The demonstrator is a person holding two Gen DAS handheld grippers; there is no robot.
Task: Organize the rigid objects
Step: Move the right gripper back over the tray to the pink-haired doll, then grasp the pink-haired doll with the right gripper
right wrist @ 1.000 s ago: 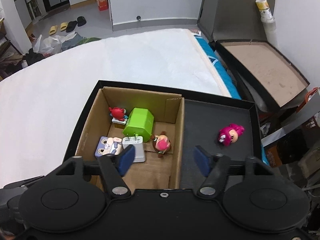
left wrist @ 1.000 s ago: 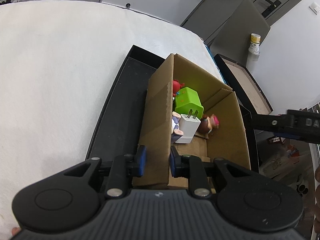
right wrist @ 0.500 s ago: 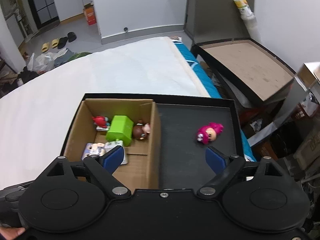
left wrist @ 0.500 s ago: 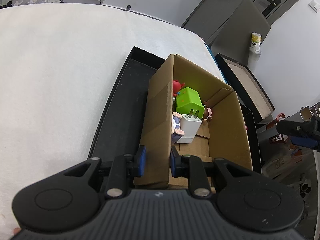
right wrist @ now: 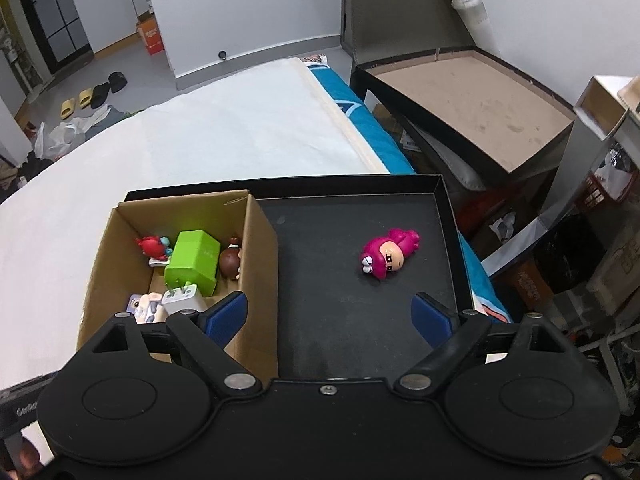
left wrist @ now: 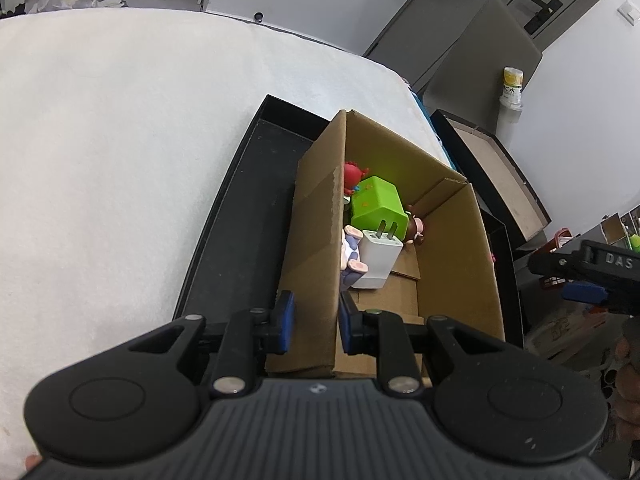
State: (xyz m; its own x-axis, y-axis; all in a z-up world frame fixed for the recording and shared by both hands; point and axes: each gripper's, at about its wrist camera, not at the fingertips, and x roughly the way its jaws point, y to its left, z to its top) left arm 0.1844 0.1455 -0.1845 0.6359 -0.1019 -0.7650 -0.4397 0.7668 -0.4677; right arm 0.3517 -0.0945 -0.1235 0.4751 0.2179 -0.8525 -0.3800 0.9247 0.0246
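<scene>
A cardboard box (left wrist: 316,240) (right wrist: 260,248) stands in a black tray (right wrist: 340,320) (left wrist: 240,216). It holds a green charger (left wrist: 376,204) (right wrist: 194,260), a white charger (left wrist: 378,258) (right wrist: 182,300), a red figure (left wrist: 352,174) (right wrist: 150,246), a brown figure (right wrist: 230,260) and a pale figure (right wrist: 140,306). My left gripper (left wrist: 312,320) is shut on the box's near wall. A pink figure (right wrist: 388,254) lies on the tray floor, right of the box. My right gripper (right wrist: 330,316) is open above the tray, short of the pink figure.
The tray rests on a white mattress (left wrist: 120,140) (right wrist: 200,148). A large open black box (right wrist: 472,96) stands off the bed's right side, with cluttered boxes (right wrist: 600,260) beside it. Slippers and bags (right wrist: 88,96) lie on the floor far behind.
My right gripper has swung right from over the box to over the tray floor and opened wider. The brown figure has shifted toward the box's back corner. My left gripper keeps its hold.
</scene>
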